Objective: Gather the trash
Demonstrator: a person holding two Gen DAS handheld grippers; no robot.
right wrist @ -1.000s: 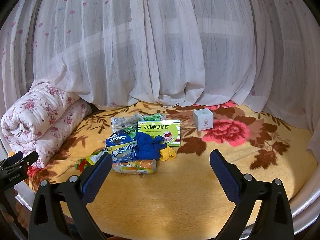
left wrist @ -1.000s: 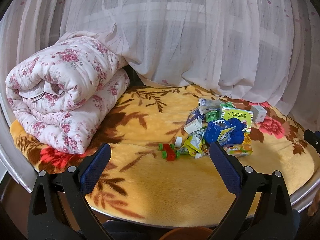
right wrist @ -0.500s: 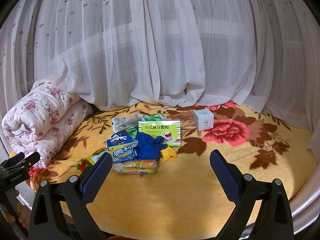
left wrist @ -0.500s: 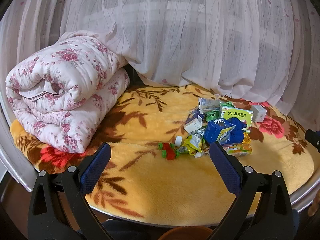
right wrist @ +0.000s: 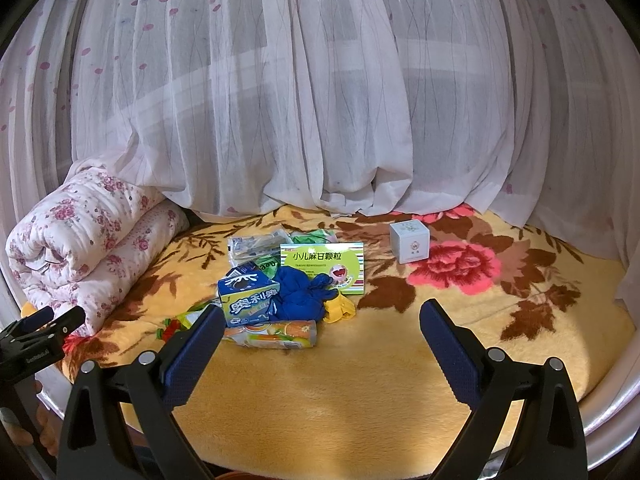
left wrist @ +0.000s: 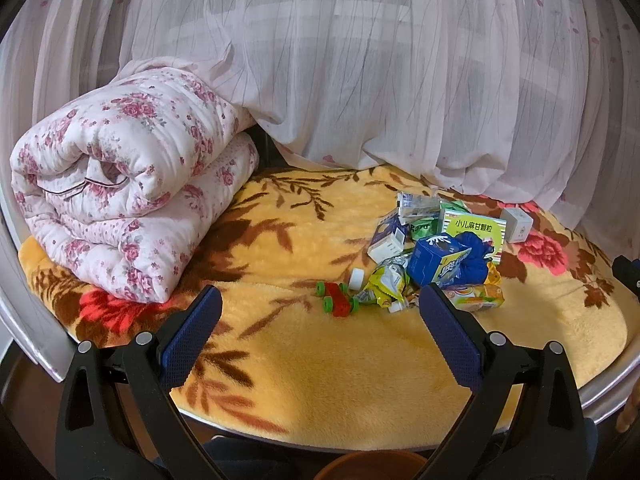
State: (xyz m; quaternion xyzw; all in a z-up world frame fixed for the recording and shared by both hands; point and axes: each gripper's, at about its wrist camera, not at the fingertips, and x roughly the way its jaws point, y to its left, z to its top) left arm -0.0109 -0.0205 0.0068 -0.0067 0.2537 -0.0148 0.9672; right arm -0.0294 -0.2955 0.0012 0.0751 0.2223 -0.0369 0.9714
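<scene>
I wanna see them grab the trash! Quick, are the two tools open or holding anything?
Left tool: open, holding nothing.
Right tool: open, holding nothing.

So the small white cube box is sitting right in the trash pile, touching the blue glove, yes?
No. The small white cube box stands apart from the pile, off to its right on the yellow blanket, not touching the blue glove. The right wrist view shows the gap.
</scene>
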